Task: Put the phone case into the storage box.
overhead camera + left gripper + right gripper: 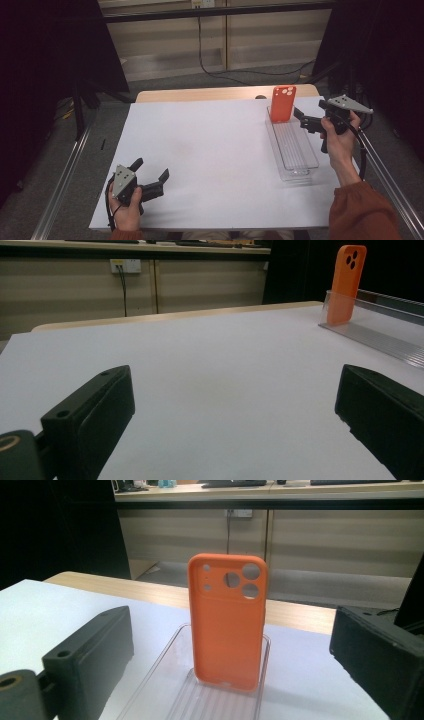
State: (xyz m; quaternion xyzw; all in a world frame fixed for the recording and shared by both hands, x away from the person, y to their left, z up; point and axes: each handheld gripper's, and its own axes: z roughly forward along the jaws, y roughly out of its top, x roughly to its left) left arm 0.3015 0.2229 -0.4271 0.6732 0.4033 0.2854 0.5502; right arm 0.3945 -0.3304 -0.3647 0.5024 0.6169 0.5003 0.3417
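Both grippers stand wide open, holding nothing. Right gripper (304, 120) I keep just beside the orange phone case (283, 103), which stands upright at the far end of the clear tray (300, 159), leaning on its end wall. Left gripper (151, 175) waits well apart from the tray.

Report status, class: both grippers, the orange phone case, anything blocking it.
Left gripper open, low over the table, holding nothing. Right gripper open beside orange phone case. Case upright at clear tray's far end. Nothing between.
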